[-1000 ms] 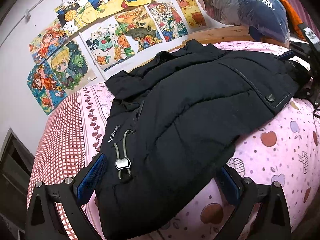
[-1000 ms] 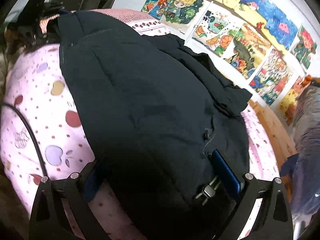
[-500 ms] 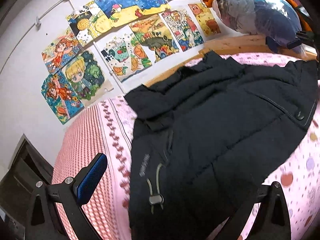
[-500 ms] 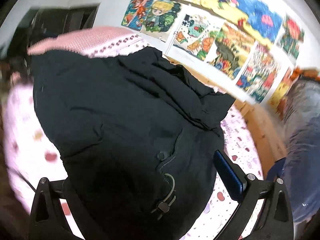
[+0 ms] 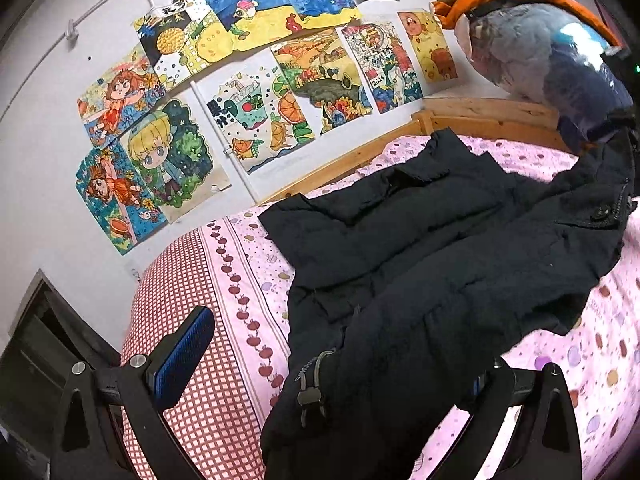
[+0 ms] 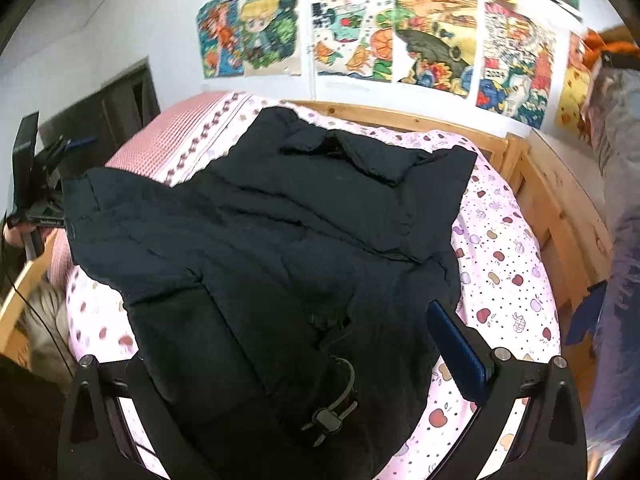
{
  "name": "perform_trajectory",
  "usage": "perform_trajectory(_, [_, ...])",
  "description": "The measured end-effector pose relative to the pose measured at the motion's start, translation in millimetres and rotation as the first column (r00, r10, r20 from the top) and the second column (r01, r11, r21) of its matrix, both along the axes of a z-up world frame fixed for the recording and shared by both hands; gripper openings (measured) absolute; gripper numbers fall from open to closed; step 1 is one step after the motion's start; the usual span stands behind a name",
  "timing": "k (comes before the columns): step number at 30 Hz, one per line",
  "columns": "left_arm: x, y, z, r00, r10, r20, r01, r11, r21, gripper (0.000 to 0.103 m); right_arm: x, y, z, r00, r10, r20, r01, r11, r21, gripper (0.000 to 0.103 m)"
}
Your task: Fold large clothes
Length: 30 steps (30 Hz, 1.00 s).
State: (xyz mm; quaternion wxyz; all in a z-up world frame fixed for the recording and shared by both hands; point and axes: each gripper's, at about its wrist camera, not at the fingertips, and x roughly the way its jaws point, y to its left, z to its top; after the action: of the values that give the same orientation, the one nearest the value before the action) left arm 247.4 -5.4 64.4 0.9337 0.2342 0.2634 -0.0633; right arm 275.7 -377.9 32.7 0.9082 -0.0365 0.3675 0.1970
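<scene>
A large black padded jacket [image 5: 432, 272] lies spread on a pink bed [image 5: 224, 304]; it also shows in the right wrist view [image 6: 280, 248]. Its hem corner with a drawcord toggle [image 5: 308, 396] hangs between the fingers of my left gripper [image 5: 332, 364], whose jaws stand wide apart, the right one partly under the cloth. The other hem corner with its toggle [image 6: 328, 420] hangs between the fingers of my right gripper [image 6: 280, 364], also wide apart. Whether either corner is pinched is hidden below the frames. The left gripper also shows far left in the right wrist view [image 6: 36, 184].
A wooden bed frame [image 6: 552, 216] runs along the back and right side. Colourful drawings [image 5: 240, 80] cover the wall behind. A bagged grey bundle [image 5: 548, 48] sits at the bed's head. A dark cabinet [image 5: 36, 344] stands left of the bed.
Both grippers have risen and pulled back with the jacket's hem. The jacket looks flatter and more of the bed shows. The jaws stayed apart.
</scene>
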Motion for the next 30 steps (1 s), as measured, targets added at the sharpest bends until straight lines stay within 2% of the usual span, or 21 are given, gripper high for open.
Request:
perform_trajectory(2, [-1,-1,3,1.000,-0.008,0.003,0.008,1.000,0.002,0.102,-4,2,-1,1.000,-0.011,0.023,0.011,1.000,-0.012,0.101])
perform_trajectory(9, [-21,-12,-2,0.998,-0.054,0.044,0.050,0.994,0.099,0.102,-24,24,0,0.982,0.004,0.191,0.031,0.984,-0.176,0.100])
perform_trajectory(13, [-30,-13,-8,0.997,-0.074,0.038,0.069,0.992,0.103,0.102,-35,41,7,0.972,0.040,0.233,0.017,0.971,-0.239,0.097])
perform_trajectory(16, [-41,-17,-14,0.993,-0.100,0.067,0.089,0.985,0.148,0.097,-47,56,8,0.962,0.094,0.257,-0.015,0.955,-0.295,0.079])
perform_trajectory(18, [-47,-21,-17,0.990,-0.118,0.077,0.103,0.979,0.176,0.093,-54,66,10,0.954,0.134,0.267,-0.041,0.944,-0.327,0.053])
perform_trajectory(20, [-52,-26,-20,0.987,-0.133,0.089,0.113,0.973,0.200,0.085,-59,76,11,0.948,0.171,0.269,-0.067,0.932,-0.356,0.038])
perform_trajectory(22, [-56,-29,-21,0.984,-0.155,0.088,0.134,0.968,0.211,0.068,-65,85,11,0.943,0.195,0.271,-0.079,0.919,-0.385,0.028])
perform_trajectory(23, [-57,-31,-21,0.983,-0.165,0.085,0.144,0.966,0.215,0.064,-67,88,11,0.941,0.204,0.268,-0.086,0.915,-0.395,0.022])
perform_trajectory(25, [-60,-34,-23,0.978,-0.197,0.067,0.178,0.960,0.218,0.041,-70,93,12,0.941,0.208,0.266,-0.088,0.912,-0.401,0.018])
perform_trajectory(28, [-65,-39,-26,0.972,-0.231,0.050,0.215,0.952,0.219,0.019,-73,96,15,0.940,0.197,0.277,-0.072,0.911,-0.405,0.014])
perform_trajectory(30, [-64,-40,-25,0.969,-0.240,0.059,0.223,0.951,0.214,0.017,-71,96,17,0.942,0.180,0.282,-0.055,0.914,-0.402,0.012])
